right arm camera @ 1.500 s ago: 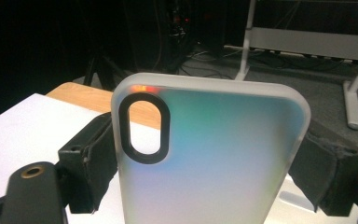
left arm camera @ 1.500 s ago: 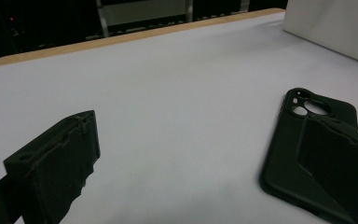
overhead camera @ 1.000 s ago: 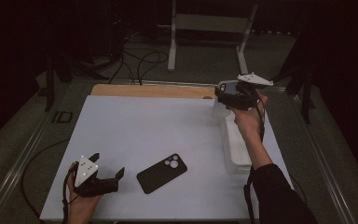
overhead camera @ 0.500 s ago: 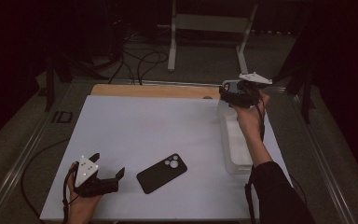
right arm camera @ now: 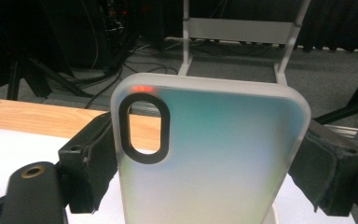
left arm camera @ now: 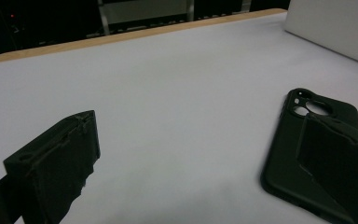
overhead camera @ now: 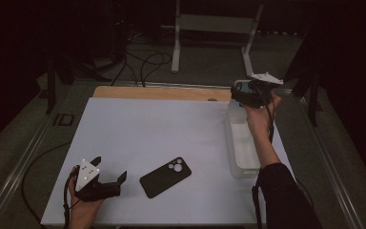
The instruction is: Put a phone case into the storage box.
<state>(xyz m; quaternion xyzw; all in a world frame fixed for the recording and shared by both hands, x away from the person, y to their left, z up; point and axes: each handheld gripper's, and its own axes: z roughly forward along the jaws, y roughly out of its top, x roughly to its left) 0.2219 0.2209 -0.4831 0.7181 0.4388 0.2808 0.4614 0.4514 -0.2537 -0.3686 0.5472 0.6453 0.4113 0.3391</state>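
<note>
While the right gripper (right arm camera: 205, 158) grasps the translucent case (right arm camera: 209, 154) above the bin (overhead camera: 243, 148), the left gripper (overhead camera: 108, 177), jaws released, has not yet taken the black phone (overhead camera: 165, 176).

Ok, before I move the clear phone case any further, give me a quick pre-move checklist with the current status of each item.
1. Right gripper clamped on the translucent case, one jaw on each long edge: ok.
2. Case upright and square between the jaws, camera cutout at the top: ok.
3. Case lifted above the clear tray at the table's right edge: ok.
4. Black phone lying flat on the white mat, camera side up: ok.
5. Left gripper open and beside the phone, not gripping it: ok.
6. How deep the jaws sit on the case: cannot tell.
</note>
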